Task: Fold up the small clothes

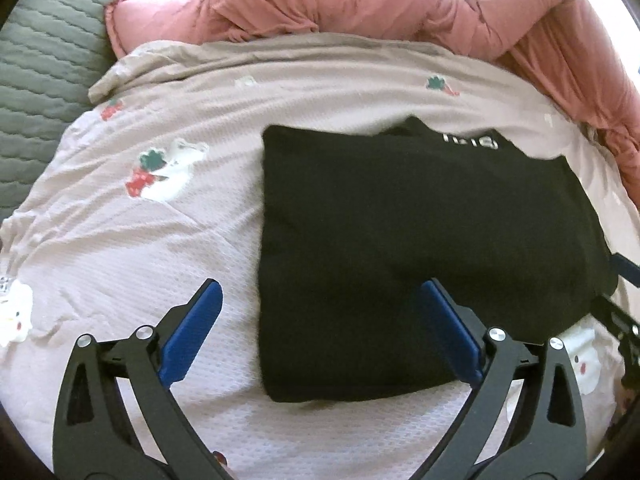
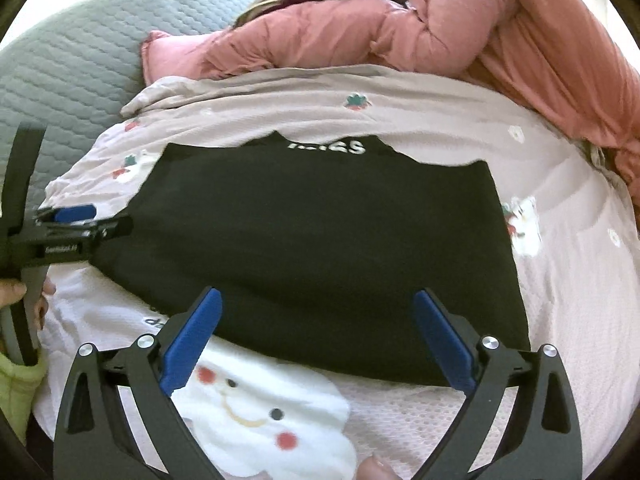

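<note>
A black garment [image 1: 420,220] [image 2: 320,220] lies folded into a flat rectangle on the pale pink printed sheet [image 1: 160,240], with white lettering [image 2: 328,147] at its far edge. My left gripper [image 1: 320,286] is open over the garment's near left corner, one blue pad above the sheet and the other above the cloth, with nothing pinched. My right gripper [image 2: 319,293] is open over the garment's near edge, both pads clear of the fabric. In the right wrist view the left gripper [image 2: 74,214] shows at the garment's left side.
A bunched pink quilt [image 1: 360,4] [image 2: 440,28] lies along the far and right sides of the sheet. A grey quilted pad [image 1: 40,60] lies to the left. A white smiling cloud print [image 2: 260,400] is on the sheet near me. A hand [image 2: 16,292] holds the left gripper's handle.
</note>
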`<state>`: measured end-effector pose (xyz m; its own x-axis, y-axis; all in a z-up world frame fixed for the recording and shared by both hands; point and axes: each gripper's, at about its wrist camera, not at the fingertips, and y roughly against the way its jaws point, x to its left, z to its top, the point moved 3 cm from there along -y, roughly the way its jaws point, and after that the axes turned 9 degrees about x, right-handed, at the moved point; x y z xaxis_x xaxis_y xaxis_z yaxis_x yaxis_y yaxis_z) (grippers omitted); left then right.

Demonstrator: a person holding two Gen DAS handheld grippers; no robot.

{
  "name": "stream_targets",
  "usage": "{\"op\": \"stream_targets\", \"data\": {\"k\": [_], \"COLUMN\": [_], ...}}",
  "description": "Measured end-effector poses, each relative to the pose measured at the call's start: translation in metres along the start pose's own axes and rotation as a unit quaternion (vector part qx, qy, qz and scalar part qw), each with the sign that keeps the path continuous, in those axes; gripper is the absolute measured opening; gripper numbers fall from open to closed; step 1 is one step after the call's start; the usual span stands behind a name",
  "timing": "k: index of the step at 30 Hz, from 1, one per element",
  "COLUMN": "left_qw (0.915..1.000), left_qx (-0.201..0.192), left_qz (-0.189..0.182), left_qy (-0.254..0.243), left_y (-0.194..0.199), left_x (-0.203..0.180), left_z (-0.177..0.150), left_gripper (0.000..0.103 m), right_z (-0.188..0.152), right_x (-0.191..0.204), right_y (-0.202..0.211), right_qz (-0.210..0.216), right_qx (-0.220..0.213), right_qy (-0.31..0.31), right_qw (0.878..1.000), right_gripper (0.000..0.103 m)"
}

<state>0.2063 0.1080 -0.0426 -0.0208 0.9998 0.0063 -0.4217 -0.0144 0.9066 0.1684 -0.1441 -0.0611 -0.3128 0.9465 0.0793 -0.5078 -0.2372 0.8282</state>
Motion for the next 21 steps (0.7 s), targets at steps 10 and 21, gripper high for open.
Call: {"op": "stream_targets", "data": {"k": [10,21], "left_qw": [0.9994,0.9979], "left_qx": [-0.019,-0.028], "left_qz": [0.009,0.012], "left_qy": [0.027,0.058], "left_y": [0.011,0.014], "left_x": [0.02,0.042], "left_z": [0.007,0.013], "left_gripper": [0.093,0.093], "right_z": [0.011,0.015], "right_x": [0.046,0.103], "right_y": [0.005,-0.012], "right_qz": [0.003,0.009], "right_qx": [-0.014,-0.009], "right_qy": [0.055,0.124], "right_qw": [0.998,0.992], "right_gripper": [0.097,0.097]}}
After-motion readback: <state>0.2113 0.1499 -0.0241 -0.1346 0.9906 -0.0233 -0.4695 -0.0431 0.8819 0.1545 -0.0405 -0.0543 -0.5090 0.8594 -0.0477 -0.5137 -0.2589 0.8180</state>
